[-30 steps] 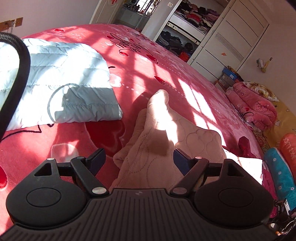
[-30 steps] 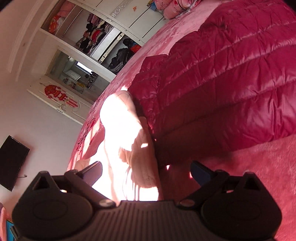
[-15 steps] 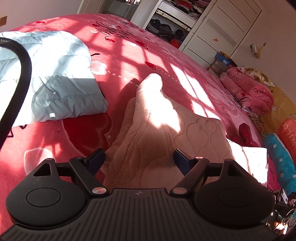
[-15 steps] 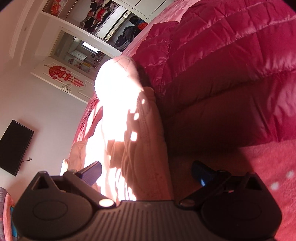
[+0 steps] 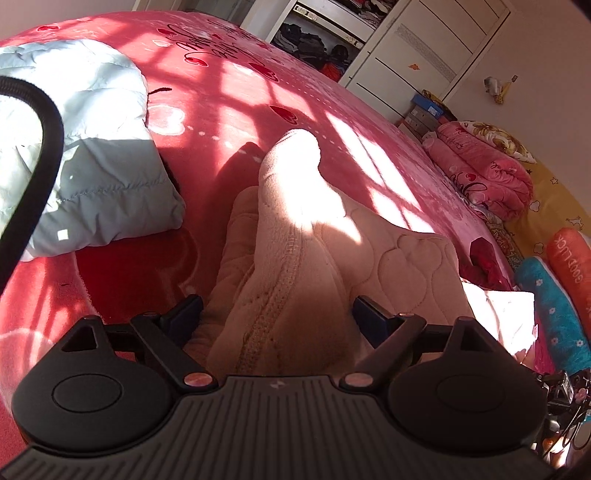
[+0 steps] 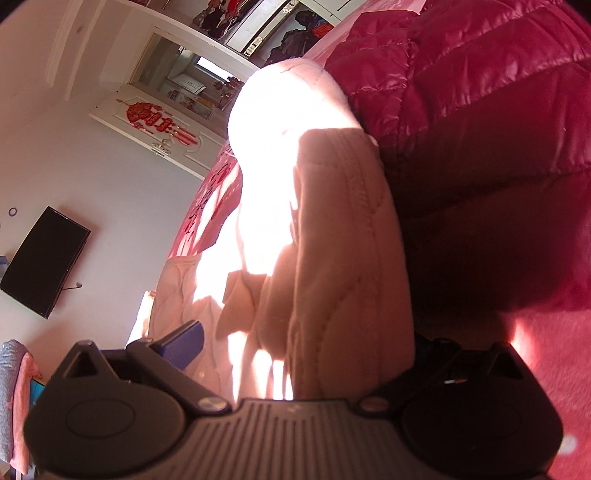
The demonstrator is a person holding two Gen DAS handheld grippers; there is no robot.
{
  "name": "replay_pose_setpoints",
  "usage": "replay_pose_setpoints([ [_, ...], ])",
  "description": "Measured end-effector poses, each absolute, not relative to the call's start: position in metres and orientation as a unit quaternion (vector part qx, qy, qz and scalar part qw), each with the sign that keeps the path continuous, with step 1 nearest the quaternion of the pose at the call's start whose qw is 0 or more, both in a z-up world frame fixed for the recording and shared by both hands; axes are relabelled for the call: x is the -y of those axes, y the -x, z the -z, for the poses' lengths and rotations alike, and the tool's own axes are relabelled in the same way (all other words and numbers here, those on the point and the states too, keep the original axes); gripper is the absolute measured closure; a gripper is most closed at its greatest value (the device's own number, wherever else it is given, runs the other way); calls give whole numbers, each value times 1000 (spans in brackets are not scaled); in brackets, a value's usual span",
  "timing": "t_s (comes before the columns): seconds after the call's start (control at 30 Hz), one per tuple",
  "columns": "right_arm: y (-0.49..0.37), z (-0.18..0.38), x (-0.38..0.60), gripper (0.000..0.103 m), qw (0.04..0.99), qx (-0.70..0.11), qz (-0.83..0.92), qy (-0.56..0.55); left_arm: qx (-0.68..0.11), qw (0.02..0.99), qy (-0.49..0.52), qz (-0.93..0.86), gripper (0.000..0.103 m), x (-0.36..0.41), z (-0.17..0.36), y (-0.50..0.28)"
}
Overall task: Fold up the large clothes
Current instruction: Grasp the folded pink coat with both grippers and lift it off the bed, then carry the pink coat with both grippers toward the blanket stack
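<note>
Hand-held gripper (image 6: pixel 306 343) beside red jacket (image 6: pixel 480 110)

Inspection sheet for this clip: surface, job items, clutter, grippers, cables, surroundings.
Surface: red bed cover, sunlit patches.
Job's things: beige quilted garment, bunched, lying between the fingers of both grippers.
Clutter: light blue padded jacket; crimson padded jacket; rolled pink bedding.
Grippers: left gripper open; right gripper open.
Cables: black hose at left edge.
Surroundings: open wardrobe, wall television.
</note>
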State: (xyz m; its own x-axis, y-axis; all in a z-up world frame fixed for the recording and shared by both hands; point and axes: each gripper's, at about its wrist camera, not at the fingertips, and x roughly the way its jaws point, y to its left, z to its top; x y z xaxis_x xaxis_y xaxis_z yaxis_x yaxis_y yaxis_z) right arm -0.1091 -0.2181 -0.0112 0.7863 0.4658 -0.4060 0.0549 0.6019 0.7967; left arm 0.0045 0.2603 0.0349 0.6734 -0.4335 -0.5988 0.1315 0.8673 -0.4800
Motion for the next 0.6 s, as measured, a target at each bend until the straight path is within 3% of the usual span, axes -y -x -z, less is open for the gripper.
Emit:
replay_pose_setpoints([
  [0.1,107,10,215,2,846,-302,-117,-423,-375,887,212,166,0,-260,-33,-5],
  [0.2,111,10,214,16,851,-306,-104,-413,-371,890,207,167,0,-258,-34,0],
  [0.23,112,10,215,25,851,-306,-99,-416,-369,891,204,167,0,-257,-35,2],
  [0.5,126,-8,204,60,876,-295,-70,-376,-346,911,170,146,42,-244,-50,28],
  [0.6,138,-20,193,68,898,-282,-56,-334,-339,917,164,132,49,-239,-59,38],
])
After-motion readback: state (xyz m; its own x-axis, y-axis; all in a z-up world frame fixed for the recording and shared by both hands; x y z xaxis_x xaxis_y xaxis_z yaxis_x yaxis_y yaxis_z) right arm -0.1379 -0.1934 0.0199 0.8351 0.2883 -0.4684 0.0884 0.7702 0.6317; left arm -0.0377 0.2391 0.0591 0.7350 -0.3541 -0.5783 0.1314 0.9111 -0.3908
